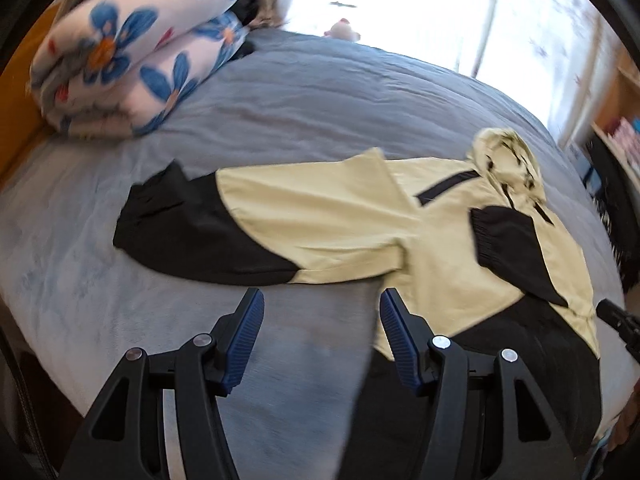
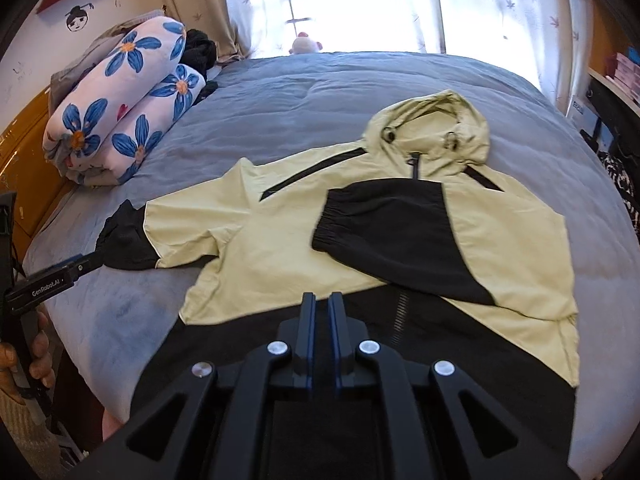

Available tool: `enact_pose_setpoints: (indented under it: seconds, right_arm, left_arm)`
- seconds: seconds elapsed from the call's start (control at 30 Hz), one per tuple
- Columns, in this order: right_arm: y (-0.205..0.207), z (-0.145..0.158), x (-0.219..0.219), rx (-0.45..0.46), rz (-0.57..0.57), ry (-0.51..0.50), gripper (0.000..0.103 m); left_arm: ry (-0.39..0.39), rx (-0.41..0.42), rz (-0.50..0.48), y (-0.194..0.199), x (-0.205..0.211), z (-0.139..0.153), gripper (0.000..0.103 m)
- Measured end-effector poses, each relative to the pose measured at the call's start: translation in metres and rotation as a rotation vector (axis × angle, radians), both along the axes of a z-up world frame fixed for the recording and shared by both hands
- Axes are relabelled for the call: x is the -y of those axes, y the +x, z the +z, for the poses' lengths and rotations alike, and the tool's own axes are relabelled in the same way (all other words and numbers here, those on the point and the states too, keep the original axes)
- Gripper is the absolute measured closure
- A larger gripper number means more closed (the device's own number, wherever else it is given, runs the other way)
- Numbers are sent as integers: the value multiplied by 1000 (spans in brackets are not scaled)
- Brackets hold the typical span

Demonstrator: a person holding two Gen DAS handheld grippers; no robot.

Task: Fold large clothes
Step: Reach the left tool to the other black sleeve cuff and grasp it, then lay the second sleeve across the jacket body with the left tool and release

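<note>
A pale yellow and black hooded jacket (image 2: 280, 248) lies flat on the grey-blue bed (image 2: 320, 92). Its right sleeve (image 2: 392, 232) is folded across the chest. Its left sleeve (image 1: 224, 216) lies spread out to the side, ending in a black cuff (image 2: 124, 240). My left gripper (image 1: 322, 320) is open and empty, hovering over the bed just in front of that left sleeve; it also shows in the right wrist view (image 2: 86, 262) near the cuff. My right gripper (image 2: 322, 304) is shut with nothing between its fingers, above the jacket's black hem (image 2: 240, 344).
A rolled blue-flowered quilt (image 2: 120, 120) lies at the bed's far left by an orange headboard (image 2: 24, 176). A bright curtained window (image 2: 360, 0) is behind the bed. Shelves (image 2: 616, 72) stand at the right. A small plush toy (image 2: 306, 45) sits at the bed's far edge.
</note>
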State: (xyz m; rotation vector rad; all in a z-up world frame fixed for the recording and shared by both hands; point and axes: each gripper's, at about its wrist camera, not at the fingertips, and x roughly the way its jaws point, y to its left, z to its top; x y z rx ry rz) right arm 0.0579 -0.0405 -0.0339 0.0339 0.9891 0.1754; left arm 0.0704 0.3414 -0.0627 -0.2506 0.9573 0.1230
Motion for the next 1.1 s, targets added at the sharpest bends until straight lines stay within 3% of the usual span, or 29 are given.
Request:
enact_pose_setpoints:
  seconds: [0.13,0.27,0.37,0.57,0.77,0.8,0.83,0.87,1.0,1.1]
  right_arm:
    - [17,-19,-26,-29,9,-6,93]
    - [30,-42,-50,-64,28,-37,93]
    - [38,-56,-65,-95,41,-35,93]
    - [51,-80,-90,-139,74,-46,93]
    - [58,-91,-98,-167,91,-47,93]
    - [59,-93,-99,-172,92,-43,93]
    - [59,-94,-99,-176,93,-41,93]
    - [59,-95,-98,-180,92,-40,93]
    - [59,-94,-93,-178,88,-23,93]
    - [58,-90,-83,-166,77,-6,93]
  left_arm:
    - [-129,-19,77,5,-57,-31,44]
    - [-163,-39,169,14,-110,-71,44]
    - [-235,-54,236,23,-147,-103,44]
    - [-382,-25,333,35,-192,-145,44]
    - [-316,3,358,59,-191,-150,44]
    - [-285,4,359,63,-189,-150,55]
    - [-236,-4,362,68,-187,-148,83]
    - [-210,-16,359,72,-187,-148,95]
    - [-173,-9,367,79,-182,-132,100]
    - [-42,61,291,83,-149,-94,101]
